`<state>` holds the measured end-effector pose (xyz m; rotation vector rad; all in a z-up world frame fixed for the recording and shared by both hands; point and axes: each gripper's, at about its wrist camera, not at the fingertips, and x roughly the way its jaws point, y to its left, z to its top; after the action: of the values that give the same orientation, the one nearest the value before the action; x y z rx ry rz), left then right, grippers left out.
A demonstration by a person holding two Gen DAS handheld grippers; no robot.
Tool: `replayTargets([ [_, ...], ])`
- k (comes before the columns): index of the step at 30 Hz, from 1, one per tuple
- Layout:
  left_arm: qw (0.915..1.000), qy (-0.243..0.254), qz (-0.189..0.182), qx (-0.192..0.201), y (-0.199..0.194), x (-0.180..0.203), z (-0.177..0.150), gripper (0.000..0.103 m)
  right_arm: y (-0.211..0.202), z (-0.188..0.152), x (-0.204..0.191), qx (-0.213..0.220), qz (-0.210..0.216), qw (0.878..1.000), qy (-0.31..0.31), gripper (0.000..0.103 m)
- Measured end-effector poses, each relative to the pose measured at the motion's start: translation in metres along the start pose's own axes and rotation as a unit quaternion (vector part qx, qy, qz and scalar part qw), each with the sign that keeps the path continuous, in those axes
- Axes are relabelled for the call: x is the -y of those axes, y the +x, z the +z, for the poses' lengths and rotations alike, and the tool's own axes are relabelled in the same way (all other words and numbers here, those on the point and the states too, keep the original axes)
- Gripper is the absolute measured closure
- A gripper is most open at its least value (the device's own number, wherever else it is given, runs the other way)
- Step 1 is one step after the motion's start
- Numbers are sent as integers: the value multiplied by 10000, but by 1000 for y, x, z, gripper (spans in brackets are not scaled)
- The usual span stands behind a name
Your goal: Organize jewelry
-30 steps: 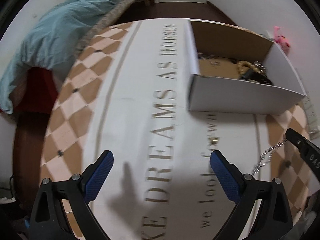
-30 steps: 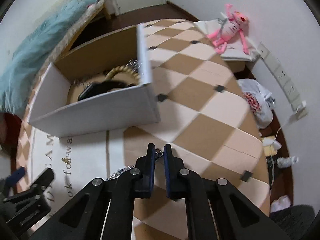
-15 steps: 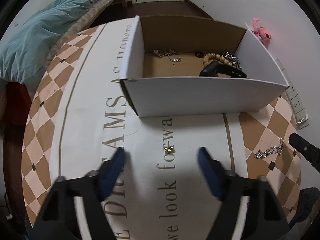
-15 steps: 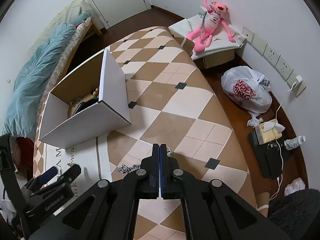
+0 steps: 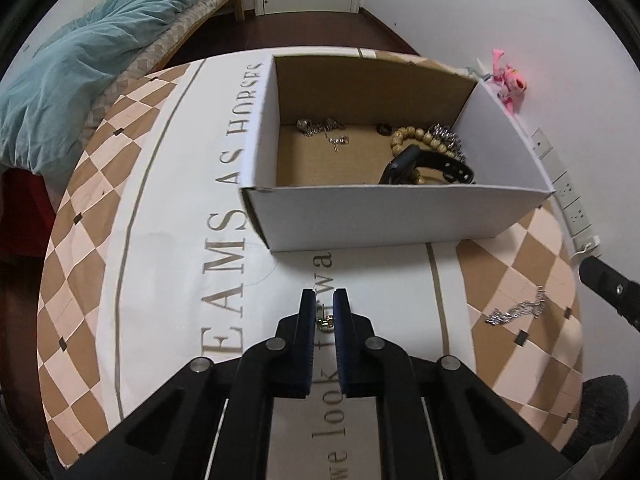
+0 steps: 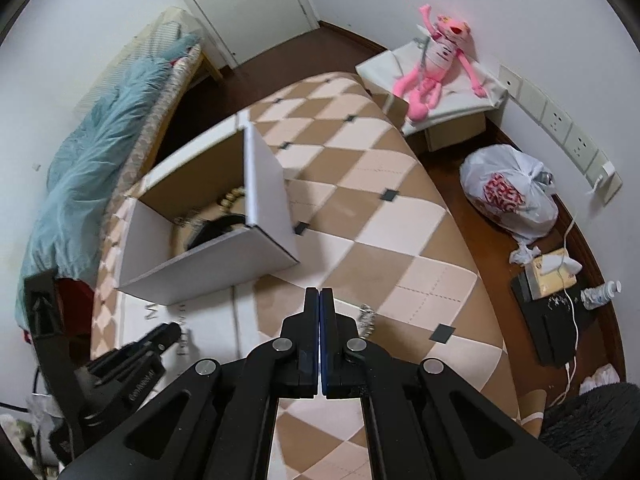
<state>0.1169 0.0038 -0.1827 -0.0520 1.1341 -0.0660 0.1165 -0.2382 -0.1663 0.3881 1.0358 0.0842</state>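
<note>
A white cardboard box [image 5: 400, 216] stands on the table and holds a wooden bead bracelet [image 5: 412, 138], a black watch [image 5: 424, 166] and silver pieces [image 5: 320, 128]. My left gripper [image 5: 323, 312] is shut on a small gold piece [image 5: 325, 321] on the white cloth, in front of the box. A silver chain [image 5: 516, 312] lies on the checkered cloth to the right. My right gripper [image 6: 321, 300] is shut and empty, held above the table; part of the chain [image 6: 366, 320] shows beside it. The box also shows in the right wrist view [image 6: 208, 268].
A bed with a teal blanket [image 5: 80, 72] lies beyond the table's left side. A pink plush toy [image 6: 432, 68] sits on a low box by the wall. A white plastic bag [image 6: 508, 196] and cables are on the floor at right.
My left gripper moved right toward the box front and closed from wide open onto the small gold piece. My right gripper shut fully and lifted away from the silver chain, which stays on the table.
</note>
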Motion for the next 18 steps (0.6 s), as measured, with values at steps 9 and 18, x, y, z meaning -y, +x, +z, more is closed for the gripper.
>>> replayTargets([
  [9,9993,-248,-246,165,-42,-22,-3,97,-14,15,0,-153,346,9993,-76,103],
  [18,9994,-257,-206,70,-39,-23,-16,97,44,-11,29,-875,-407,9951,-194,51],
])
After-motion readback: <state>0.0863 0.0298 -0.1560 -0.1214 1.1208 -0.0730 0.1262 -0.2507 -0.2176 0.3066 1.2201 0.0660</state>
